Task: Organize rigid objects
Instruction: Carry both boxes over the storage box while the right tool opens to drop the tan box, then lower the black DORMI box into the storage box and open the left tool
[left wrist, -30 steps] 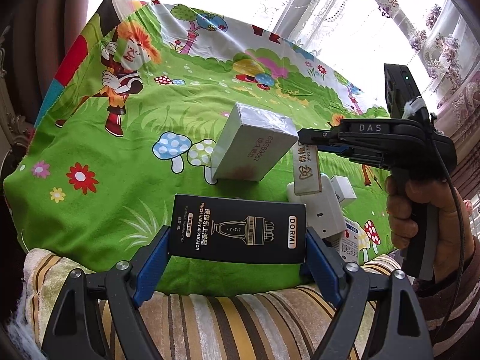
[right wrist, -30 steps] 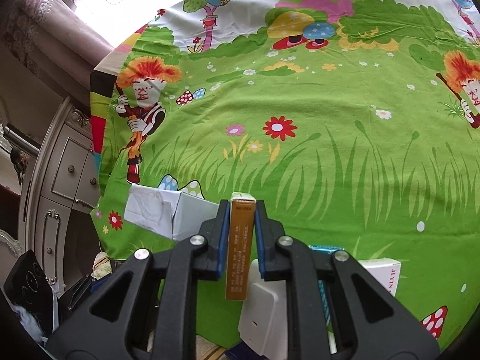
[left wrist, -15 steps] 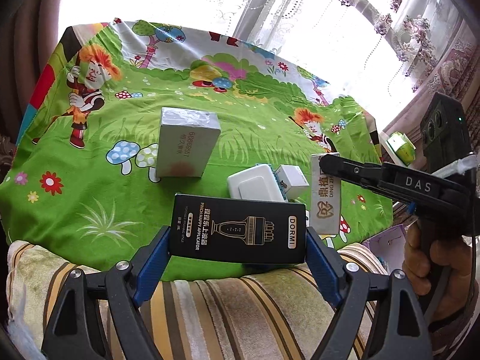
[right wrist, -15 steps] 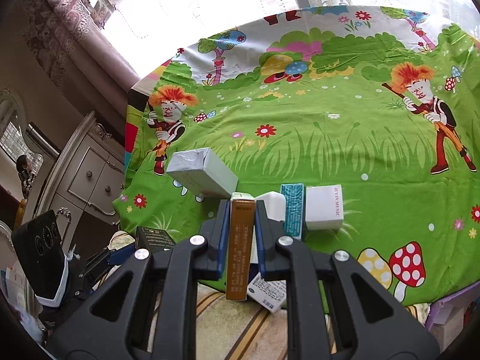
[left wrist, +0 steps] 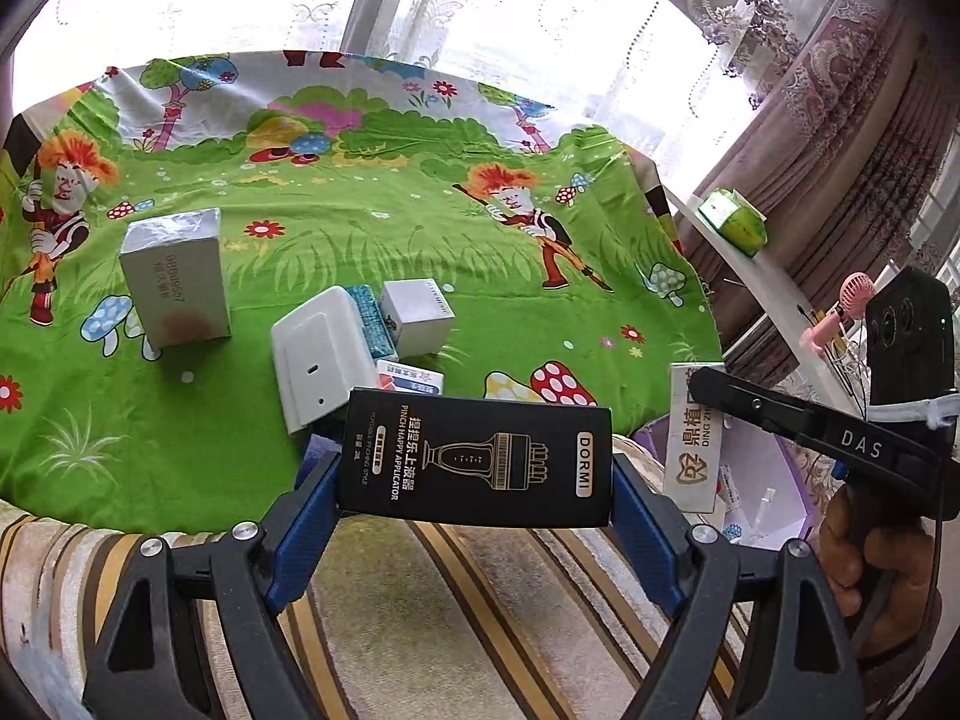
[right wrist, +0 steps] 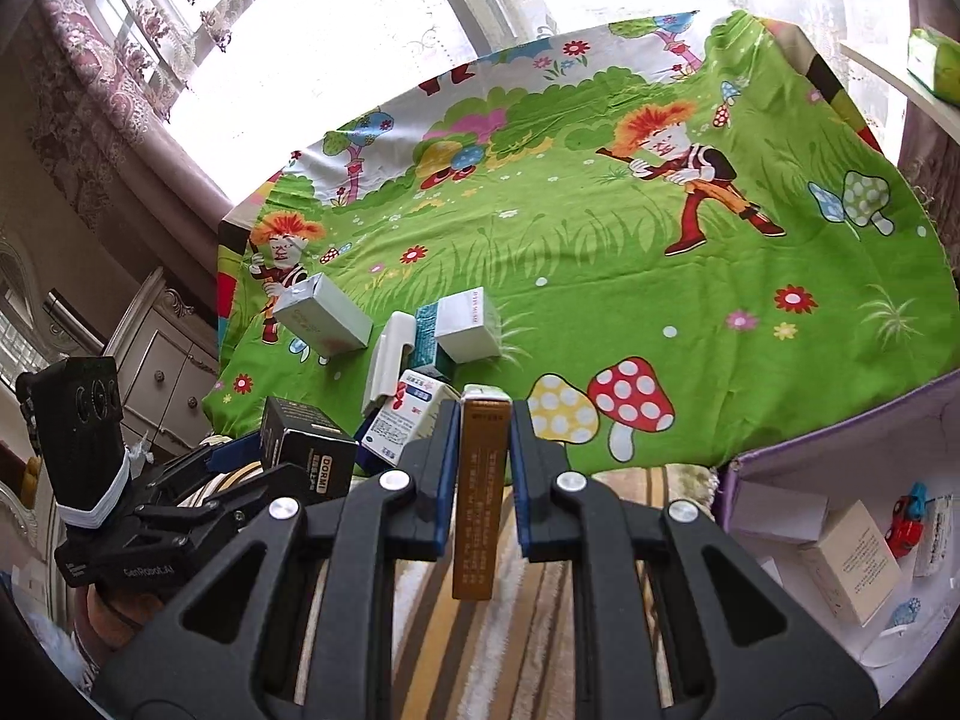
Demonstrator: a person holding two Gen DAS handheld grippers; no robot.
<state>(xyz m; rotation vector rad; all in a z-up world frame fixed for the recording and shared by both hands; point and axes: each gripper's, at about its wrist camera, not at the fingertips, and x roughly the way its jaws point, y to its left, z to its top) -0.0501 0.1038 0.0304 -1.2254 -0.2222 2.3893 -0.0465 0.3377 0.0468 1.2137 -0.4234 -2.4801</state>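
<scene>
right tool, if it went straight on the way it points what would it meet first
Probably the red-and-blue printed white box at the green cloth's near edge, just beyond the held tan carton; depth is unclear.

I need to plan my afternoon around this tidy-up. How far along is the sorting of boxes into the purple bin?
Partly done: the purple bin already holds several boxes. In hand: the left tool grips the black DORMI box, the right tool the slim gold box. Left on the cloth: about five, including the silver box.
</scene>
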